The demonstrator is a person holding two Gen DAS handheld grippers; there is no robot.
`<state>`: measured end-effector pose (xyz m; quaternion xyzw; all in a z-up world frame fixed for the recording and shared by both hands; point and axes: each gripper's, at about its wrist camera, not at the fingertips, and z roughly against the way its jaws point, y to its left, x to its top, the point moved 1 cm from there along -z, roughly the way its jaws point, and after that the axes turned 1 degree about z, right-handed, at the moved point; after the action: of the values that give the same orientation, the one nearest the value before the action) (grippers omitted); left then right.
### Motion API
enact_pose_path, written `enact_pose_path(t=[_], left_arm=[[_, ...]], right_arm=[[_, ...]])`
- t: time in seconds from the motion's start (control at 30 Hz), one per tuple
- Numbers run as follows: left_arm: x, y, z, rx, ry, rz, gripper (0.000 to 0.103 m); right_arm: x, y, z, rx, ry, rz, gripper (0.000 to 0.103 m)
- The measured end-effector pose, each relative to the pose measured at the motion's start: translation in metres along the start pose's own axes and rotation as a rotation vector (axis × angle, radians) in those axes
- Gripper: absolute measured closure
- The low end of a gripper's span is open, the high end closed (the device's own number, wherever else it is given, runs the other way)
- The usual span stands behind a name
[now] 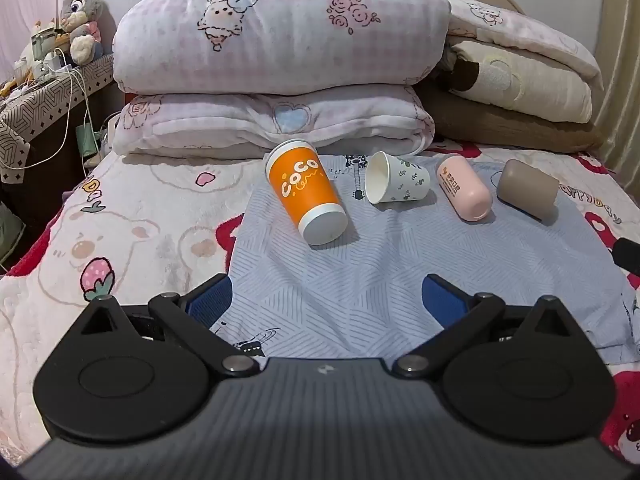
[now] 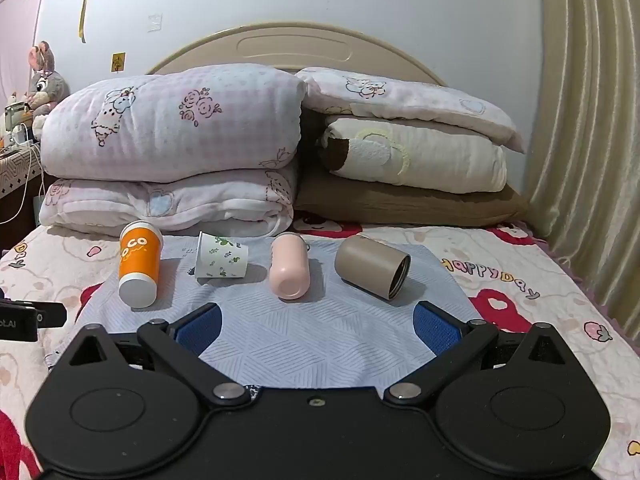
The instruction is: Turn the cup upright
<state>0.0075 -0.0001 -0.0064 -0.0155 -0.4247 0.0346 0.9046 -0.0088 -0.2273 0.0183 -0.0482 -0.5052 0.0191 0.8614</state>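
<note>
Several cups lie on their sides in a row on a blue-grey cloth [image 1: 360, 272] on the bed. From left: an orange "CoCo" cup [image 1: 305, 190] [image 2: 139, 265], a white leaf-print paper cup [image 1: 396, 178] [image 2: 222, 256], a pink cup [image 1: 464, 190] [image 2: 289, 266] and a tan cup [image 1: 527, 189] [image 2: 372, 266]. My left gripper [image 1: 326, 300] is open and empty, well short of the orange cup. My right gripper [image 2: 318, 326] is open and empty, just short of the pink and tan cups.
Folded quilts and pillows [image 1: 276, 64] [image 2: 412, 148] are stacked behind the cups against the headboard. A bedside table with cables and a plush rabbit [image 1: 78, 16] stands at the left. A curtain [image 2: 588, 140] hangs at the right. The other gripper's tip shows at each view's edge [image 1: 628, 254] [image 2: 24, 320].
</note>
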Motion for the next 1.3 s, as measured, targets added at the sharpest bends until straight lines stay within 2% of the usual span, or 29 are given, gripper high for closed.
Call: enact_pose_path(t=[0.27,0.5,0.77,1.3], left_arm=[[0.001,0.001,0.003,-0.024,-0.008,0.003,0.000],[0.002,0.000,0.007,-0.059,-0.046,0.013,0.000],[0.000,-0.002,0.011,-0.045,-0.088,-0.014,0.000],[-0.002,-0.007,0.008,-0.035,-0.078,-0.044,0.000]], right_arm=[[0.000,0.000,0.000,0.003,0.005,0.003,0.000],[0.001,0.004,0.000,0.000,0.005,0.000,0.000],[-0.001,-0.001,0.001,0.001,0.005,-0.002,0.000],[-0.003,-0.002,0.000,-0.005,0.010,0.002,0.000]])
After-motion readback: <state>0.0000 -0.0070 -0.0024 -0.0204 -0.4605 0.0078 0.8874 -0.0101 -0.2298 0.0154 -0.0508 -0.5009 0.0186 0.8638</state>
